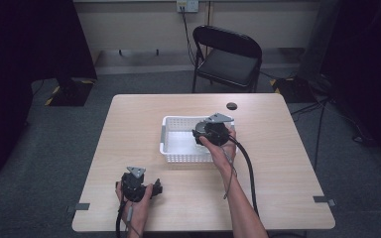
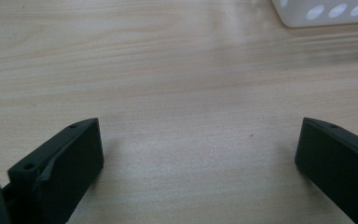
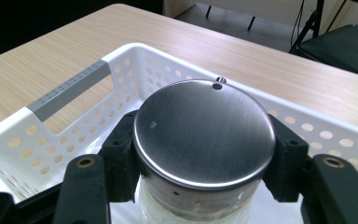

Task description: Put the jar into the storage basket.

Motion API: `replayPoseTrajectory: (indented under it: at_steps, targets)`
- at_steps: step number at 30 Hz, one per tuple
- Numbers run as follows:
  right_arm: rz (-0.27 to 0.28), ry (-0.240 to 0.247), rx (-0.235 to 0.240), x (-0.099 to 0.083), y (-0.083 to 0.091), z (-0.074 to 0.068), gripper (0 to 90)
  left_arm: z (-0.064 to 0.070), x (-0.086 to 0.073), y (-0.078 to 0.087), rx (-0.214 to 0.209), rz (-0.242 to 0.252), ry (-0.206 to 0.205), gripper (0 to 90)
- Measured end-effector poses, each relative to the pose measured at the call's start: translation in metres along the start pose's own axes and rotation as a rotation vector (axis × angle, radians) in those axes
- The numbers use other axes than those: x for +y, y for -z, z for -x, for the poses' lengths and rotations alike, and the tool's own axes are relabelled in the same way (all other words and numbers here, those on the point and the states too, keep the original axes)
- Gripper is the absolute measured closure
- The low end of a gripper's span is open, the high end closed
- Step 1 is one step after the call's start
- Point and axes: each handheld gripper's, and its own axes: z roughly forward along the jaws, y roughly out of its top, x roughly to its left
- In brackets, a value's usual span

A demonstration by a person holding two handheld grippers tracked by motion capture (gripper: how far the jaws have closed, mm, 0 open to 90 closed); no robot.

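I've got the right gripper clamped on a jar with a round metal lid, jaws pressing its sides just under the lid; jar's held upright over the white perforated basket, which sits near the desk centre, a bit toward the far edge; left gripper is low at the near-left corner, jaws wide apart w/ bare wood between them; basket corner shows just ahead of it.

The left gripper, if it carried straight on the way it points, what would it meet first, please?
Bare table lies ahead of the open left gripper; the white basket sits off to one side, so it would probably pass it.
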Motion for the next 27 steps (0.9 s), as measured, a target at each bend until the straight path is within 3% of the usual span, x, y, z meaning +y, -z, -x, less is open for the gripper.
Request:
replayPoseTrajectory:
  at_steps: [15, 27]
  targets:
    - [-0.037, -0.021, 0.01, -0.011, -0.012, 0.004, 39.6, 0.0, 0.0, 0.0, 0.0, 0.0, 0.0, 0.3]
    - [-0.06, -0.026, 0.014, -0.016, -0.011, 0.006, 39.4, 0.0, 0.0, 0.0, 0.0, 0.0, 0.0, 0.2]
